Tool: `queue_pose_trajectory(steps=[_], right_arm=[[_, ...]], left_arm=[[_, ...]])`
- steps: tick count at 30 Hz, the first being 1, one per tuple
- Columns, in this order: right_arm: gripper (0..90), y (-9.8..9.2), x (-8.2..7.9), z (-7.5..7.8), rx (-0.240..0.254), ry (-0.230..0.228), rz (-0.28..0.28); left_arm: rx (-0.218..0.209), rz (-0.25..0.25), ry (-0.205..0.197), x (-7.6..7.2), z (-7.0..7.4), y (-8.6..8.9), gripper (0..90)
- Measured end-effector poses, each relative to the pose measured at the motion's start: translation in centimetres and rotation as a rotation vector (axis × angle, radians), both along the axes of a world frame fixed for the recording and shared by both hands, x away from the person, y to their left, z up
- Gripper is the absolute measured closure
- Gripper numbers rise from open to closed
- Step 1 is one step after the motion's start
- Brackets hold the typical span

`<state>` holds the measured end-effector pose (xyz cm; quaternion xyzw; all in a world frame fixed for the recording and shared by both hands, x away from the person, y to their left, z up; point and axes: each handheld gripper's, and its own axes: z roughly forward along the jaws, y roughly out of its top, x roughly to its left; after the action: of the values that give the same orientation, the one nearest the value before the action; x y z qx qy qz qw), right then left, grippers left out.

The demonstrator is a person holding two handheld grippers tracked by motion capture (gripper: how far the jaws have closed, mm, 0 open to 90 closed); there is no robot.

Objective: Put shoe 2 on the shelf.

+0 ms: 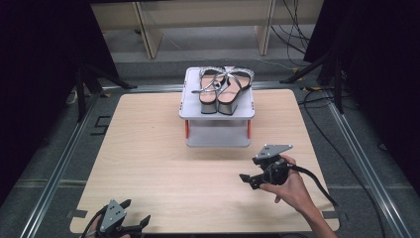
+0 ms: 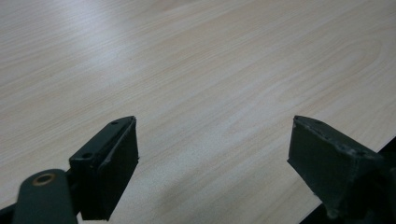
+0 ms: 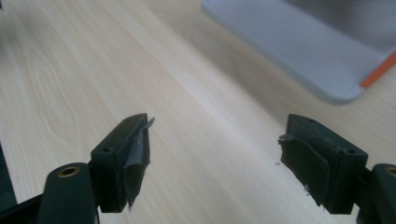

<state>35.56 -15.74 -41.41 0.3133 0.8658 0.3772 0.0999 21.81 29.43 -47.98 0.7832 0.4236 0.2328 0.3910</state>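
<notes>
Nearest the high camera, the left gripper [image 1: 130, 224] is seen at the near edge of the worktop [image 1: 148, 148], its jaws standing apart with nothing between them; bare wood grain is seen past them in the left gripper view. Farther in and to the right, the right gripper [image 1: 247, 179] is held in a hand [image 1: 292, 188] just above the wood, its jaws likewise spread wide and empty; torn padding is seen on its pads [image 3: 135, 158] in the right gripper view, where a corner of the grey stand [image 3: 299, 51] is also caught.

At the far middle of the worktop the grey stand [image 1: 217, 111] is set, a two-level shelf on orange posts; on its upper deck a pair of silver sandals [image 1: 224, 88] is placed side by side, heels toward the person, straps crossing and touching.

The sandals are judged light but awkward; the block heels and soles are likely stiff, while the thin straps are soft and would probably swing or slip if pinched. A hold on the heel block or across the sole edge is judged firmer than one on the straps; the glossy finish may be slippery against worn pads.

Open wood is left on both sides and in front of the stand, so room for a level approach is ample; the raised deck edge and the stand's rim are to be cleared, and the tangled straps could drag the second sandal along.
</notes>
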Motion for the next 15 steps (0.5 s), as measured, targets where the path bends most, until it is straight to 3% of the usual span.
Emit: queue_pose_trajectory(steps=[5, 8, 11, 13, 15], right_arm=[[23.4, -0.4, -0.8, -1.3, -0.011, 0.02, -0.018], [22.7, -1.8, -1.8, -2.7, -0.015, 0.094, -0.015], [22.0, -2.7, -2.5, -3.8, -0.002, 0.113, -0.055], [22.1, -3.0, -2.7, -4.0, -0.009, 0.113, -0.037], [22.2, -3.5, -3.3, -4.4, -0.005, 0.129, -0.058]], left_arm=[[0.004, -0.002, 0.002, 0.0, 0.0, 0.0, 15.5], [0.018, -0.004, 0.004, 0.0, 0.1, 0.1, 15.5], [0.021, -0.008, 0.0, 0.0, 0.1, 0.1, 15.5], [0.021, -0.007, 0.003, 0.0, 0.1, 0.1, 15.5], [0.022, -0.006, 0.003, -0.1, 0.1, 0.1, 15.5]])
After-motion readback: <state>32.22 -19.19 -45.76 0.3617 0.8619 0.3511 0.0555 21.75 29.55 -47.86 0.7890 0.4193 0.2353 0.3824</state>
